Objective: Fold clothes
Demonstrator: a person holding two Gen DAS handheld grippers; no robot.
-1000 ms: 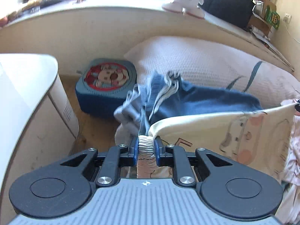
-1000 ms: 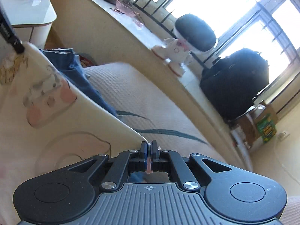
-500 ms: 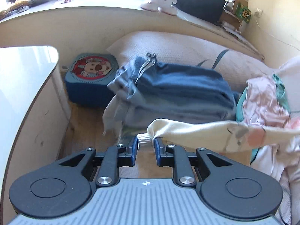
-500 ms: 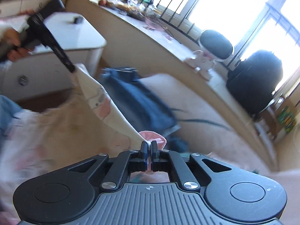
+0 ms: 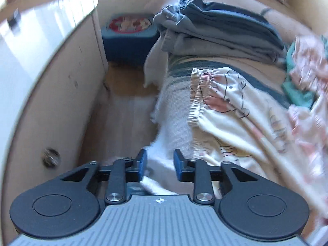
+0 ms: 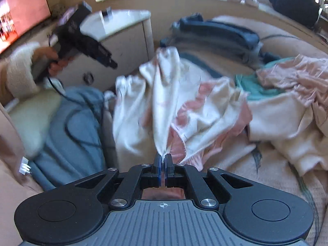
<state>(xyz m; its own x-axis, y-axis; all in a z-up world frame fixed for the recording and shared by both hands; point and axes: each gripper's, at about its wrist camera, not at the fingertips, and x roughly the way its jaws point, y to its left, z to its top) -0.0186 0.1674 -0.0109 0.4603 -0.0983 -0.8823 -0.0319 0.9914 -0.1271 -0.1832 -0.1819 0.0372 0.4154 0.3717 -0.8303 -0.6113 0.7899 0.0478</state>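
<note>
Left wrist view: the left gripper [image 5: 158, 165] has just been opening; its jaws stand apart with nothing pinched, only the white blanket [image 5: 174, 110] showing between them. The cream garment [image 5: 231, 104] lies loose near the bed's left edge, its ribbed waistband toward the folded stack [image 5: 217, 34] at the far edge.

Right wrist view: the right gripper [image 6: 163, 165] has its jaws clamped on a cream garment corner. Unfolded clothes [image 6: 287, 94] crowd the bed's right side, so most folding seems left.
</note>
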